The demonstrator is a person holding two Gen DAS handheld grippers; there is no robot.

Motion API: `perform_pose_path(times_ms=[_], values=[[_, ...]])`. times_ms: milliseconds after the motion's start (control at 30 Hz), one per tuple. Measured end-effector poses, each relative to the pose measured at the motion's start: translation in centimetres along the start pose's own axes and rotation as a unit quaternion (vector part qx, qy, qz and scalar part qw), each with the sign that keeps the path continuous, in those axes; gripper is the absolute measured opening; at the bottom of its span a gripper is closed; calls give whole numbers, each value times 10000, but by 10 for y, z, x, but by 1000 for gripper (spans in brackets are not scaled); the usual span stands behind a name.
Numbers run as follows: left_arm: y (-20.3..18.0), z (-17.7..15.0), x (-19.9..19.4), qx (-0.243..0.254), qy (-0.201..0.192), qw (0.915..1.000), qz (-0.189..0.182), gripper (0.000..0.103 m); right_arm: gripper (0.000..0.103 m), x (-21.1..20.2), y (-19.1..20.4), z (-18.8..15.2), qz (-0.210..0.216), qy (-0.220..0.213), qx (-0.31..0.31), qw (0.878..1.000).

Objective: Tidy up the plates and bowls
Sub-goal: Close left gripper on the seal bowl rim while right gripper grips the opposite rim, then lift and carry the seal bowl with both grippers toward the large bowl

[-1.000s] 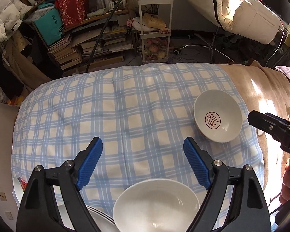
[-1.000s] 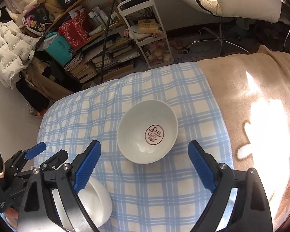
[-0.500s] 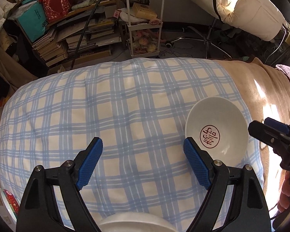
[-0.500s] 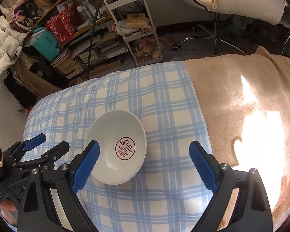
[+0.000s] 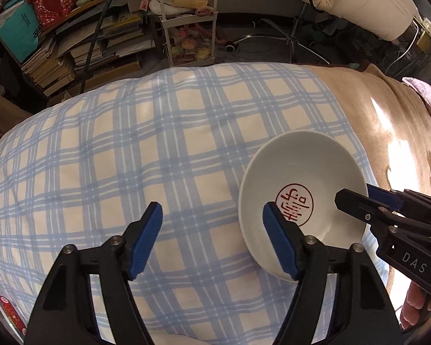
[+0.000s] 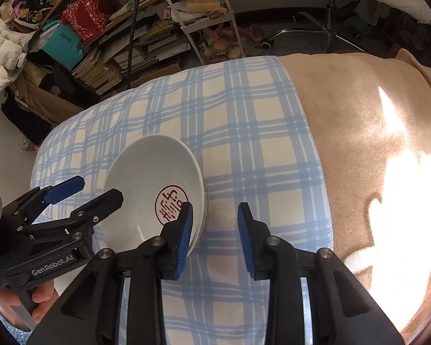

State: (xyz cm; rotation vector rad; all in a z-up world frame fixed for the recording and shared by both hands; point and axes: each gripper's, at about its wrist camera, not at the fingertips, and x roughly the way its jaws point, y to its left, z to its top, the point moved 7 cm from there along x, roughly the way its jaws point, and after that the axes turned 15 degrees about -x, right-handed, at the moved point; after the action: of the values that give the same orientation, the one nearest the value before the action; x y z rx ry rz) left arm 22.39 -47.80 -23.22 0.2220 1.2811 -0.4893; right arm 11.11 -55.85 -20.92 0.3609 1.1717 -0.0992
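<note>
White bowl (image 5: 298, 166) with a red stamp sits lower right in left wrist view, on checked cloth (image 5: 129, 143). Your left gripper (image 5: 212, 212) and right gripper (image 6: 214, 210) each straddle its rim; jaws have just been closing, pads not clamping.

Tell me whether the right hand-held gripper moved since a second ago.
Yes: the right hand-held gripper moved in to the bowl on the checked cloth; its jaws have just been closing astride its rim.

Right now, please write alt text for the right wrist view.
The right gripper straddles the rim of a white bowl with a red seal on a blue checked cloth, not yet pinching it. The left gripper, fingers empty, hovers at the opposite rim. Both grippers' fingers have just been closing.
</note>
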Motion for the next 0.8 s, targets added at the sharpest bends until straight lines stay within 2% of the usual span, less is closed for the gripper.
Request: perform_pose_path(times_ms=[67, 133, 200, 433, 800], values=[[-5, -4, 7, 89, 98, 9999, 48, 48, 21, 3, 2, -2, 103, 22, 8, 9999], [-9, -7, 10, 36, 143, 9998, -111, 35, 18, 4, 4, -2, 210, -11, 39, 9998], [-14, -11, 9, -57, 192, 9992, -332, 13, 14, 5, 8, -2, 248, -48, 32, 9997], [-12, -20, -7, -13, 149, 9996, -248, 9, 10, 2, 16, -3, 53, -64, 67, 9999], [27, -36, -51, -168, 25, 9998, -82, 9, 10, -16, 60, -7, 74, -112, -269, 9995]])
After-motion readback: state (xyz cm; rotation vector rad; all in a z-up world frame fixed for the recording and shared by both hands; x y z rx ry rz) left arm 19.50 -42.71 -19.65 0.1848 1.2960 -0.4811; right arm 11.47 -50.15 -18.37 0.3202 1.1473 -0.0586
